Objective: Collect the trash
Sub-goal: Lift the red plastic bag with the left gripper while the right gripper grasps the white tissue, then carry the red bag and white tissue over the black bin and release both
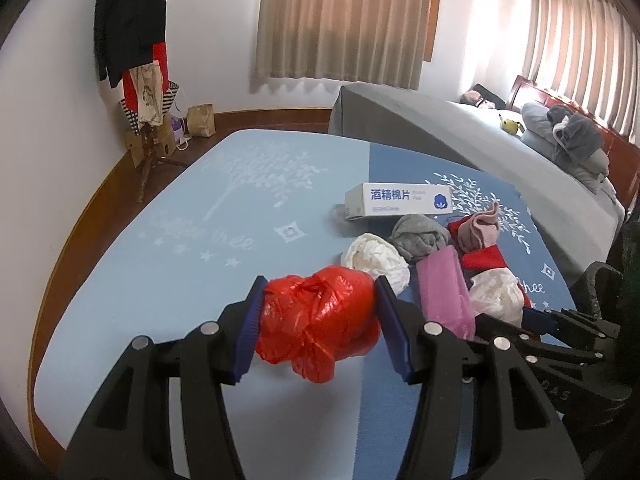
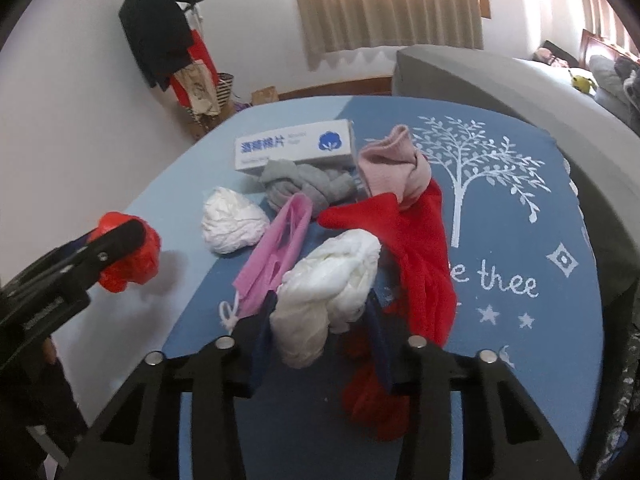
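Observation:
My left gripper (image 1: 318,322) is shut on a crumpled red plastic bag (image 1: 316,320), held just above the blue mat; the bag also shows in the right wrist view (image 2: 128,252). My right gripper (image 2: 320,328) is shut on a crumpled white plastic bag (image 2: 328,288), which also shows in the left wrist view (image 1: 496,296). A second white crumpled bag (image 2: 230,222) lies on the mat between the two grippers. A pink mask (image 2: 276,248) lies beside the held white bag.
A white box with blue print (image 2: 294,146) stands at the back of the mat (image 2: 520,240). A grey sock (image 2: 304,182), a pink sock (image 2: 392,164) and a red garment (image 2: 420,248) lie in the pile. A grey bed (image 1: 460,132) is to the right, a coat rack (image 1: 136,64) at the left wall.

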Available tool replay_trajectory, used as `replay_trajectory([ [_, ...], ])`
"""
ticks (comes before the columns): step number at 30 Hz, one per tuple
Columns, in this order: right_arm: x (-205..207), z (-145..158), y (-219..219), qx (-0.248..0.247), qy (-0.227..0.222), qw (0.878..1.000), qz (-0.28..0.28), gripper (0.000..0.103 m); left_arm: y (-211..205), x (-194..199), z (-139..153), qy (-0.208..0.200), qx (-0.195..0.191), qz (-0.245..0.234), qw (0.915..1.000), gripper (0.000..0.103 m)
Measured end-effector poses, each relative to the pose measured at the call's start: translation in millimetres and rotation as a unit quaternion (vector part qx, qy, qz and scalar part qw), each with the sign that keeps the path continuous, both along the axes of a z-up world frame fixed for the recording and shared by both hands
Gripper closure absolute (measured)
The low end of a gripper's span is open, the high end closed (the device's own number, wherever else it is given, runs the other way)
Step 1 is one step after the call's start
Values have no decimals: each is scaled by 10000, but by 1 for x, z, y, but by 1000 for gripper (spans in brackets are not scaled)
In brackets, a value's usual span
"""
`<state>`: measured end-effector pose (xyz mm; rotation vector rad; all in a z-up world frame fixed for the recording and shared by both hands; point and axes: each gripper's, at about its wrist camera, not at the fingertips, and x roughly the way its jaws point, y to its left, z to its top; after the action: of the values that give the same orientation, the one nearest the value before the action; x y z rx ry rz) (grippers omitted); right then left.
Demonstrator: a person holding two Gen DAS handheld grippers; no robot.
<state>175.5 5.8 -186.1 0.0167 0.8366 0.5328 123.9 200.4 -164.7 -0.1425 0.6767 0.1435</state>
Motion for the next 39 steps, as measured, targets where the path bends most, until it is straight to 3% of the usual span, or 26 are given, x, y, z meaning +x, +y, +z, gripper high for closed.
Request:
replay_trajectory([
  [16, -23, 61, -63, 356, -624, 9969, -335, 61, -36, -2, 19, -209, -27, -374, 9991, 51],
  [39, -49, 106, -156, 417, -1084, 9860, -1199, 61, -124, 4, 60, -670, -91, -1265, 9897, 51],
])
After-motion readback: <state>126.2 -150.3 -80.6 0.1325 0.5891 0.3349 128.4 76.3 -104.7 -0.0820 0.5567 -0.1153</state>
